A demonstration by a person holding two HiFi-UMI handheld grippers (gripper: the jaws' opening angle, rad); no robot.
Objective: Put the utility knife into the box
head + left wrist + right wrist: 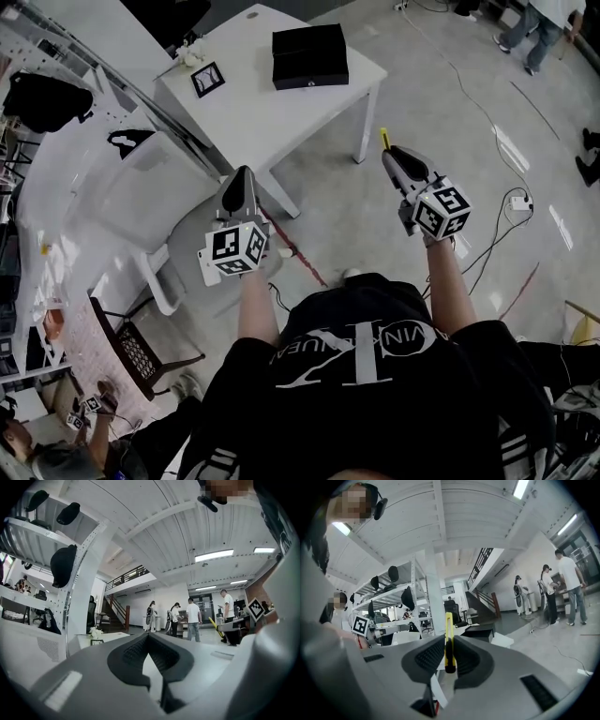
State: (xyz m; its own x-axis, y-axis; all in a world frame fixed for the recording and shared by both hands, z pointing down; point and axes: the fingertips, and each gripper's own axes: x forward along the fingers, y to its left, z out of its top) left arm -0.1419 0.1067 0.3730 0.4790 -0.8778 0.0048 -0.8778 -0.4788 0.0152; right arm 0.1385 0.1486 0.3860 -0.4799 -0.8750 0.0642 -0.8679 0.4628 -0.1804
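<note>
A yellow utility knife (448,639) stands upright between the jaws of my right gripper (449,654), which is shut on it; its yellow tip (383,140) pokes out past that gripper (394,157) in the head view. The black box (309,55) lies closed on the white table (253,112), well ahead of both grippers. My left gripper (239,187) hangs left of the right one over the floor, near the table's front edge. Its jaws (149,649) are shut with nothing between them.
A small framed marker card (207,79) and a small white object (190,56) sit at the table's left edge. White shelving (56,131) with dark helmets runs along the left. A wooden chair (131,347) is at lower left. Cables (497,225) trail on the floor at right; people stand far off.
</note>
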